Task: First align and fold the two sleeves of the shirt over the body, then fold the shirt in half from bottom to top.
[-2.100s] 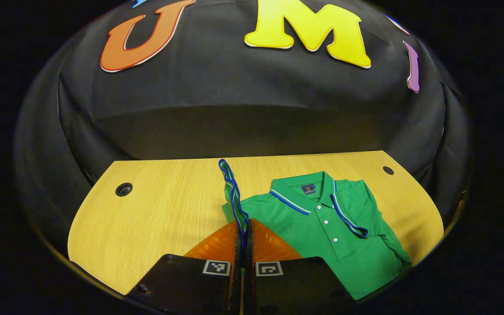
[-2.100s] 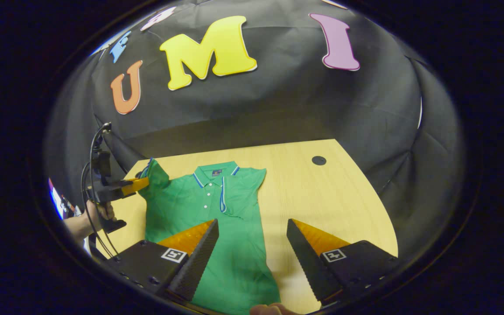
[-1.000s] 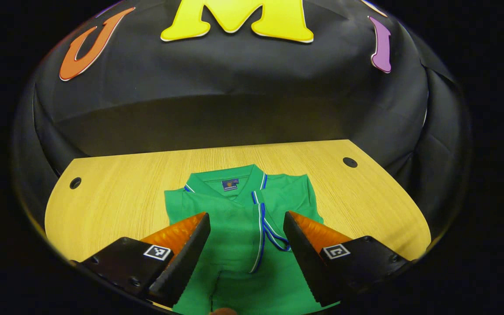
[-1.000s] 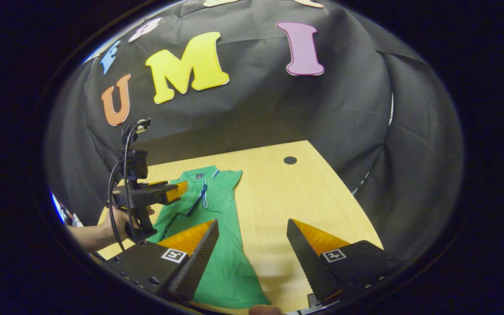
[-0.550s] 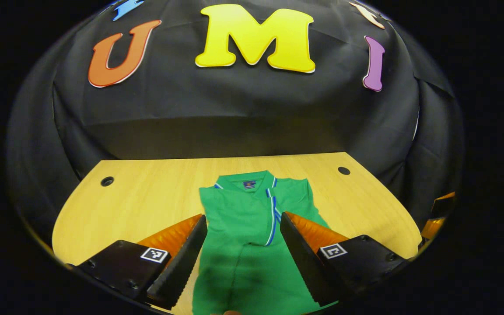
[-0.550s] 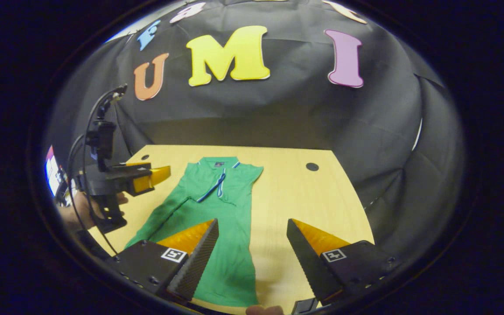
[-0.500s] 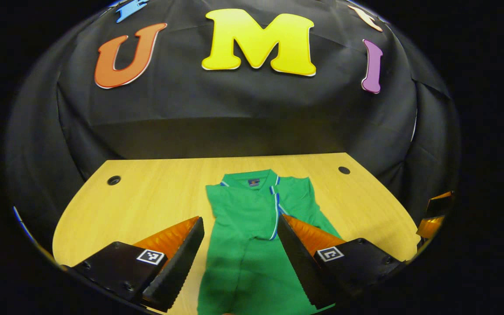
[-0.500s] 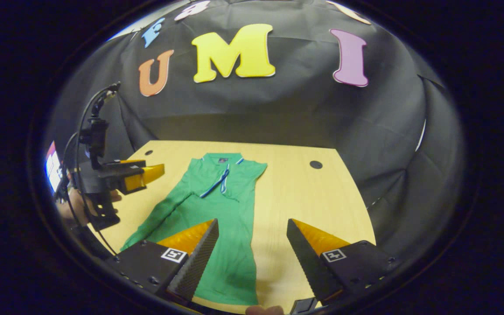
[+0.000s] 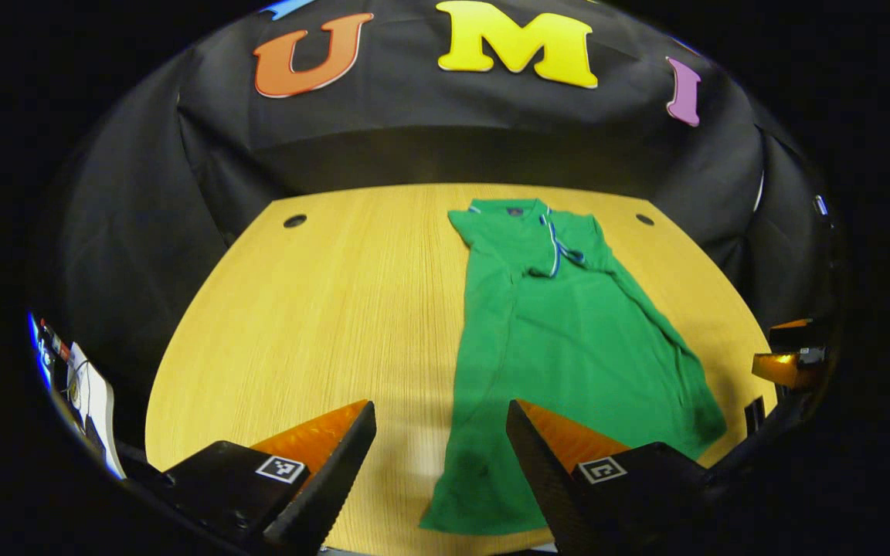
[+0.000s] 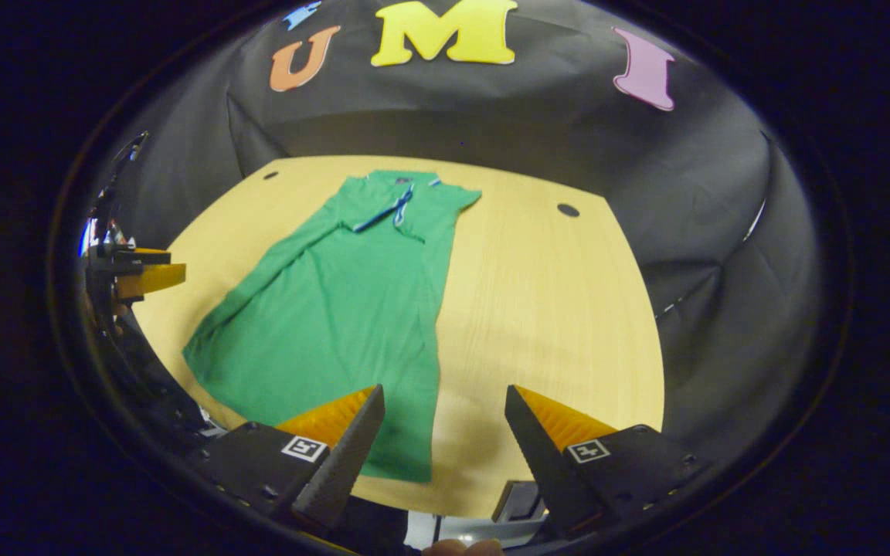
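Both my left tongs and right tongs hang released above the green shirt's hem, sleeves folded in, on the wooden surface

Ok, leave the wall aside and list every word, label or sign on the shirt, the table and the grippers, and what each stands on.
Neck label inside the collar of the green polo shirt: too small to read.
Square black-and-white markers on the fingers of the left gripper and the right gripper: coded patterns, no words.
Light wooden table: no writing.
Pale sheet at the edge of the left gripper view: too blurred to read.
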Available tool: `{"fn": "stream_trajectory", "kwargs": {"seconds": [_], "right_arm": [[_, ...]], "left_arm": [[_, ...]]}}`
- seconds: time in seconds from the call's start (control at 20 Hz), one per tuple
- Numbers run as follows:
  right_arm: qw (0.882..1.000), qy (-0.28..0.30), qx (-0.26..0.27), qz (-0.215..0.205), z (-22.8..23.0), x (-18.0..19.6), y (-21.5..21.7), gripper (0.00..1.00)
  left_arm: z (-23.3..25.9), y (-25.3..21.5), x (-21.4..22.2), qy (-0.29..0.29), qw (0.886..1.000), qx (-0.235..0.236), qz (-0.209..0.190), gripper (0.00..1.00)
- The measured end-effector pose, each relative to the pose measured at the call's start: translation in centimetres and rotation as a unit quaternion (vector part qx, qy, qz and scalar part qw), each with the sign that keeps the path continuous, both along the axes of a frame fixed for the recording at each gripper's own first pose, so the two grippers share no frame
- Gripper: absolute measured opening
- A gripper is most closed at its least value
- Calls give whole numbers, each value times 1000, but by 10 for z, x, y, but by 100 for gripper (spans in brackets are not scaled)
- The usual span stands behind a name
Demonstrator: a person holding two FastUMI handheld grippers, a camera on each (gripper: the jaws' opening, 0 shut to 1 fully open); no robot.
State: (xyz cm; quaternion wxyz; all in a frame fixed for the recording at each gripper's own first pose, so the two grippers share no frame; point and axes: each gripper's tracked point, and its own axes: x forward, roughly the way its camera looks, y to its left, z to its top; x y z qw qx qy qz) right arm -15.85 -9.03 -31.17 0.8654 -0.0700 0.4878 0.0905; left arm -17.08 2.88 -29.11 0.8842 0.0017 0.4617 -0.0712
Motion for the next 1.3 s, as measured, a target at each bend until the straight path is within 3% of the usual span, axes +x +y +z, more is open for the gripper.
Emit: {"fn": "stream_trajectory", "kwargs": {"seconds": [0.3, 0.5, 1.0, 1.1, 1.2, 1.3], "right_arm": [[996, 92, -5, 0, -50, -36, 3, 97], [992, 123, -12, -1, -70, -42, 6, 97], [984, 175, -17, -2, -95, -46, 12, 95], [983, 181, -17, -4, -96, -47, 15, 90], [982, 186, -17, -6, -96, -48, 17, 75], [981, 192, -18, -1, -95, -48, 21, 67]], "left_arm": [[-54, -13, -60, 110, 993, -12, -32, 100], [-68, -15, -57, 131, 991, 4, -40, 100], [-67, -10, -75, 183, 983, 11, -9, 100], [-61, -14, -71, 185, 983, 13, -7, 100], [-54, -18, -66, 189, 982, 13, 2, 100], [-45, -22, -61, 201, 979, 15, 5, 100]]}}
